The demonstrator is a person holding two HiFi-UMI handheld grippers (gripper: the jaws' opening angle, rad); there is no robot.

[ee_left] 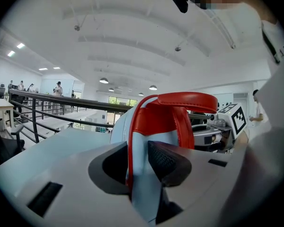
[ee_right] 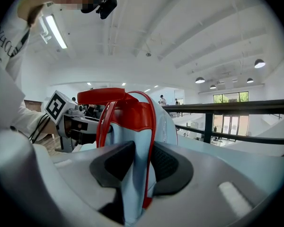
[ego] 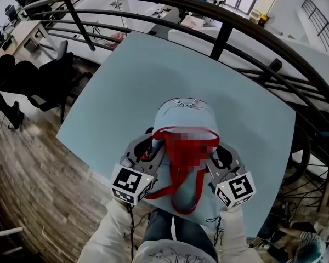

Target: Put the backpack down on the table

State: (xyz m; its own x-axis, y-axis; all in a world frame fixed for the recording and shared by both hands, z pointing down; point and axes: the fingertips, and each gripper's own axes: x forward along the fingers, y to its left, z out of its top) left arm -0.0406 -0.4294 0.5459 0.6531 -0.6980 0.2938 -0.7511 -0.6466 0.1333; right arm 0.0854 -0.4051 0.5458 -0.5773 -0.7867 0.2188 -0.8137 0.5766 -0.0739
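A light blue backpack with red straps stands upright on the pale blue table, close to the near edge. My left gripper grips its left side and my right gripper its right side. In the left gripper view the blue fabric and a red strap edge of the backpack fill the gap between the jaws of the left gripper. In the right gripper view the backpack is likewise pinched between the jaws of the right gripper. Its red handle arches over the top.
A dark curved railing runs behind the table's far and right sides. A black office chair stands on the wooden floor to the left. The person's legs are at the table's near edge.
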